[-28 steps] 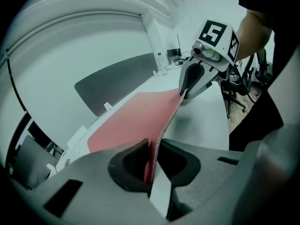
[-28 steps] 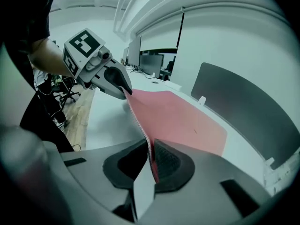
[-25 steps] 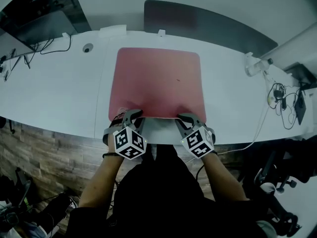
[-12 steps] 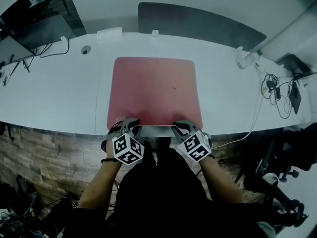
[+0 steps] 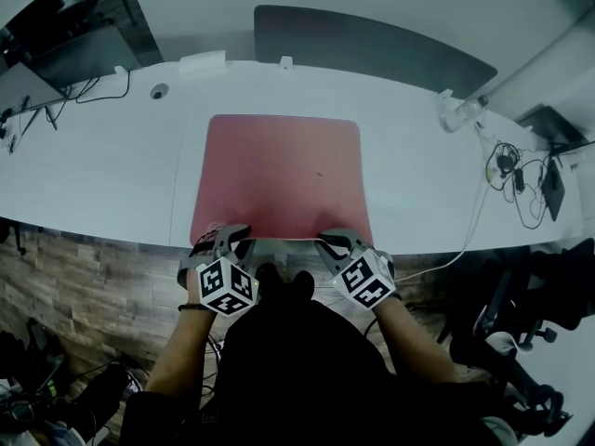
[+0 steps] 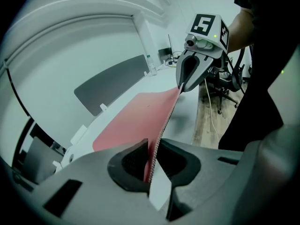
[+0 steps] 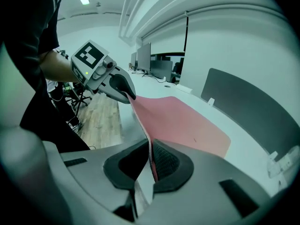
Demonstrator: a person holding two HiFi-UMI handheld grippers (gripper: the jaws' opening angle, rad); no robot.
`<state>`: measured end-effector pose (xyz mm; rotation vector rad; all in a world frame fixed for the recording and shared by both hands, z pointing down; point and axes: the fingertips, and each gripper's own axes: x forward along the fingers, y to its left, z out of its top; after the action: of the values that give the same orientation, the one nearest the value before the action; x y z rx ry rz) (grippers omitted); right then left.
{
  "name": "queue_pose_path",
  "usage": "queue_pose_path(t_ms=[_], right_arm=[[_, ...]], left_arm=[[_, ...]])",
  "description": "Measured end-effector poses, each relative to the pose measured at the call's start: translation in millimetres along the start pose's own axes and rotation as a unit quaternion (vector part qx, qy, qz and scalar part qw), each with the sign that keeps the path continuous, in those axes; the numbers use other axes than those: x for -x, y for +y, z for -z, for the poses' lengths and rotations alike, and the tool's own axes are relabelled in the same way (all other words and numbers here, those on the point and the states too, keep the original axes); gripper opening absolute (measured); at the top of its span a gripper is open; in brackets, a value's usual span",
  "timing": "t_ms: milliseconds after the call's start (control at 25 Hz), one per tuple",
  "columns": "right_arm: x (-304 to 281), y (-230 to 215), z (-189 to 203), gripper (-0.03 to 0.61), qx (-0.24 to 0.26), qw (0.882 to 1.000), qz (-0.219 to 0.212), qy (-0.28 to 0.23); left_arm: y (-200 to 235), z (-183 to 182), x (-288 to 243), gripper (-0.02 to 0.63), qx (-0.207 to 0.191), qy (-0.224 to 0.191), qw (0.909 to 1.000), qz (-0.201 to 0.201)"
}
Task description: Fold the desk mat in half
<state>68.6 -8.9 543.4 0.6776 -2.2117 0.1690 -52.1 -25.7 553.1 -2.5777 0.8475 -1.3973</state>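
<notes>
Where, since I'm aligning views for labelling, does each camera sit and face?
Head view: on the person's head, steeply down at desk, desk mat, left gripper, right gripper; both forearms show.
Left gripper view: on the left gripper, along jaws shut on the desk mat, toward the right gripper; a forearm shows.
Right gripper view: mirrored, toward the left gripper; torso shows.
Shared: the desk mat's near edge.

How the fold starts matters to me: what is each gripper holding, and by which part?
Both hold the red desk mat by its near edge: the left gripper near the left corner, the right gripper near the right corner.
</notes>
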Motion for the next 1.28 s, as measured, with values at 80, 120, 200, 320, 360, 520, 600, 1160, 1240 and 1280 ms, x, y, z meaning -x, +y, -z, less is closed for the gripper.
queue_pose_path(t_ms=[80,120,200,320,360,520,600,1160,1240,1280], right_arm=[[9,-11,-9,0.025,0.027,1.0,0.004,-0.011],[13,-17,-12,0.023,0.042,0.999,0.006,-0.012],[17,-28,-15,0.02,0.065,0.998,0.01,-0.015],[18,-40,-18,0.018,0.077,0.997,0.009,-0.022],[17,-44,-20,0.018,0.078,0.997,0.009,-0.023],[15,-55,-34,0.018,0.089,0.996,0.021,-0.022],[12,-65,-41,0.018,0.093,0.995,0.032,-0.018],[32,-100,-91,0.017,0.03,0.993,0.103,-0.043],[34,-92,-88,0.017,0.02,0.995,0.086,-0.04],[34,-89,-86,0.017,0.013,0.996,0.079,-0.04]], left_arm=[[9,-14,5,0.06,-0.015,0.002,0.9996,-0.026],[13,-19,6,0.063,-0.022,0.006,0.999,-0.037],[19,-25,8,0.063,-0.04,0.021,0.9972,-0.06],[30,-24,13,0.063,-0.04,0.038,0.9946,-0.088],[35,-23,14,0.063,-0.031,0.038,0.9945,-0.092],[53,-18,15,0.064,-0.018,0.035,0.9948,-0.094],[65,-16,13,0.063,-0.021,0.034,0.9949,-0.093],[109,-27,24,0.023,0.008,-0.046,0.998,0.043],[96,-21,28,0.023,0.006,-0.046,0.9942,0.098],[90,-18,29,0.023,0.003,-0.044,0.9918,0.12]])
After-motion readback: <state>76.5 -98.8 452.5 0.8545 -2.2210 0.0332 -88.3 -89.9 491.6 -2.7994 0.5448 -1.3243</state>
